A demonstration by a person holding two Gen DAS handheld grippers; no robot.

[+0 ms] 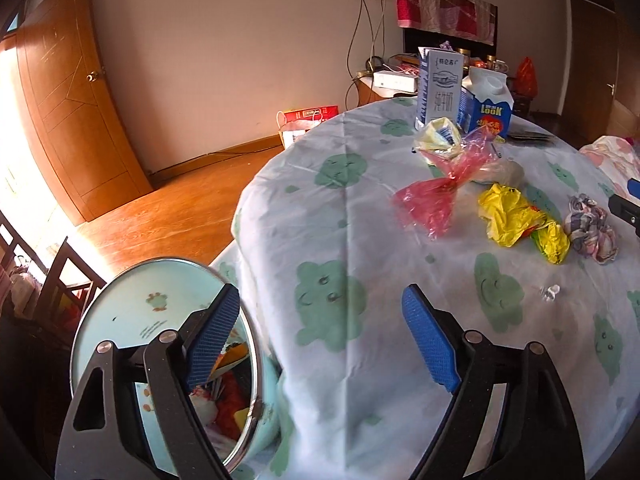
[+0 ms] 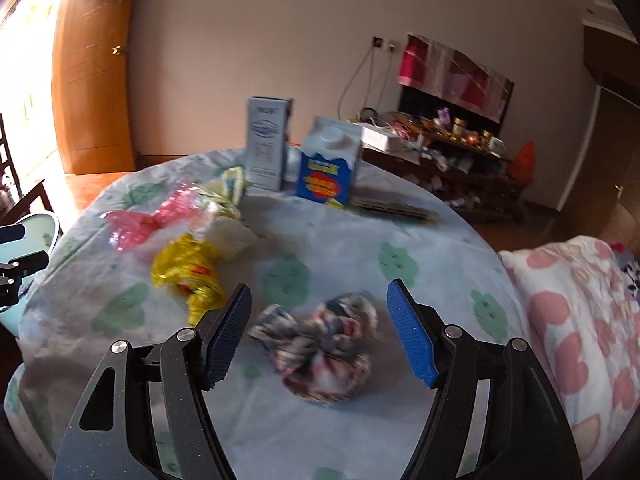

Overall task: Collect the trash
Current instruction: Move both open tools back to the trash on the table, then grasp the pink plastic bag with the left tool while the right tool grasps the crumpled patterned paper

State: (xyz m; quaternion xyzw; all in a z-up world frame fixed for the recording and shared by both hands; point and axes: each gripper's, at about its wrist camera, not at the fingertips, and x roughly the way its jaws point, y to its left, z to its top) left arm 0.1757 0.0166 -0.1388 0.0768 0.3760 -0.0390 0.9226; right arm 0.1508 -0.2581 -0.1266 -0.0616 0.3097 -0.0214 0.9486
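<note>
We hold the right hand-held gripper (image 2: 318,334) spread, empty, above the crumpled patterned wrapper (image 2: 320,354) on the table (image 2: 420,240). We should centre both pads astride it before closing, then lift.

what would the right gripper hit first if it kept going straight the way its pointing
Most likely the crumpled patterned wrapper. It lies on the tablecloth straight ahead of the right gripper, between its open jaws, with nothing in front of it. The frame is blurred, so how far off it lies is unclear.
</note>
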